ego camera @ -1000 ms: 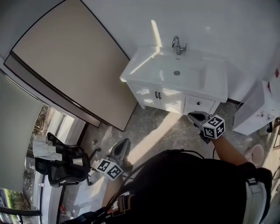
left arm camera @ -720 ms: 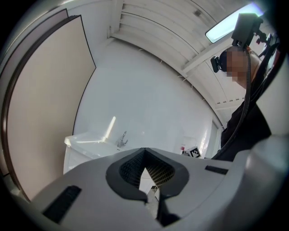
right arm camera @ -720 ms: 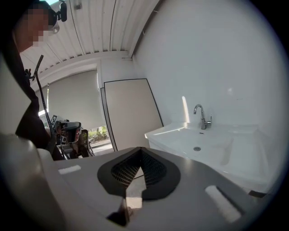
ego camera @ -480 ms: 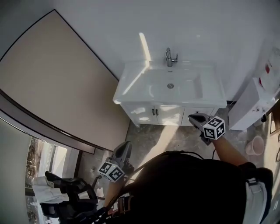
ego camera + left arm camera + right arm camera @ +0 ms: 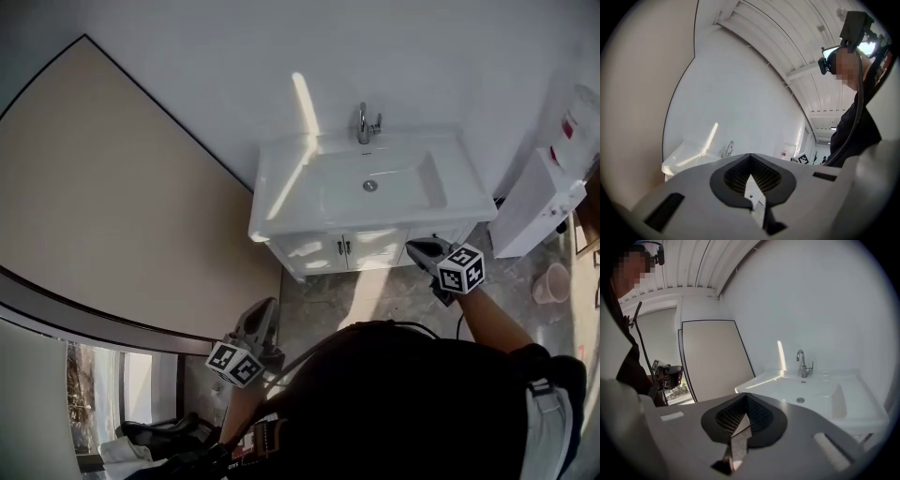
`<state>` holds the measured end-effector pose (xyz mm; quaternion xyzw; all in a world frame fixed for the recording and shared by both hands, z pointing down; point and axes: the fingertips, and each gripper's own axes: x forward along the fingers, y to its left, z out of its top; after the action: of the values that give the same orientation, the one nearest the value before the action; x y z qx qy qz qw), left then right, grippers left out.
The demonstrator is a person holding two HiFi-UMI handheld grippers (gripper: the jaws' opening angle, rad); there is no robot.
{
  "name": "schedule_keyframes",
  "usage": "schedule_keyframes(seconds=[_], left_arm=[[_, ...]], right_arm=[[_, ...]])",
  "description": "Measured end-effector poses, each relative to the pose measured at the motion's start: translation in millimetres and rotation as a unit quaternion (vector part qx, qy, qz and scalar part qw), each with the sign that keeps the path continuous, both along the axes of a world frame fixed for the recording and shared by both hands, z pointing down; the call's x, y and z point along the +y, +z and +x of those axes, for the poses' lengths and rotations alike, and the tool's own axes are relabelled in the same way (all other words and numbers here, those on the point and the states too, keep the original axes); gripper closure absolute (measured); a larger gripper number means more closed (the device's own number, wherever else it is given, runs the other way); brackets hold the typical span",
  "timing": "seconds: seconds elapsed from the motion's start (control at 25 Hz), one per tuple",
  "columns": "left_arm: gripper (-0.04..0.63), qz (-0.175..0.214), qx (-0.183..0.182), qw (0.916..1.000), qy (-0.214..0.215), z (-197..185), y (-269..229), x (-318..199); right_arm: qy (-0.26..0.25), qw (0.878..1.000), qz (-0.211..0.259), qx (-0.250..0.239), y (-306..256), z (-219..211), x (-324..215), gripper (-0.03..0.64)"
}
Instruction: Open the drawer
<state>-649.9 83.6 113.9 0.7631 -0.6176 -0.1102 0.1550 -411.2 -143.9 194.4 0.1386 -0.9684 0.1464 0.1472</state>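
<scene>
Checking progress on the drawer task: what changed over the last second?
The person turned to face the vanity squarely; the office chair slid to the head view's bottom-left corner. The right gripper now overlaps the vanity's right front. Nothing grasped: left gripper and right stay shut, empty; no drawer pulled out.

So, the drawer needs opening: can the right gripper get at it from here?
Probably yes. The right gripper hangs close in front of the drawer, with nothing visible between them. Its jaws are shut, so they may need opening first.
</scene>
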Motion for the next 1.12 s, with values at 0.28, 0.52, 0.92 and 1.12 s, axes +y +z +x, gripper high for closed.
schedule_keyframes(seconds=[0.28,0.52,0.92,1.12], left_arm=[[0.604,-0.006,-0.002,0.9997,0.025,-6,7,-58],[0.604,-0.009,-0.016,0.9997,0.019,2,-3,-129],[0.604,-0.023,-0.024,0.9994,0.004,27,-12,-246],[0.604,-0.037,-0.03,0.9983,0.035,36,-1,-287]], right_arm=[[0.017,1.0,-0.004,-0.001,9,-3,-52,0.615],[-0.007,1.0,-0.006,-0.013,8,-17,-125,0.615],[-0.07,0.997,0.005,-0.024,2,-32,-226,0.615],[-0.042,0.999,-0.014,-0.029,17,-14,-253,0.615]])
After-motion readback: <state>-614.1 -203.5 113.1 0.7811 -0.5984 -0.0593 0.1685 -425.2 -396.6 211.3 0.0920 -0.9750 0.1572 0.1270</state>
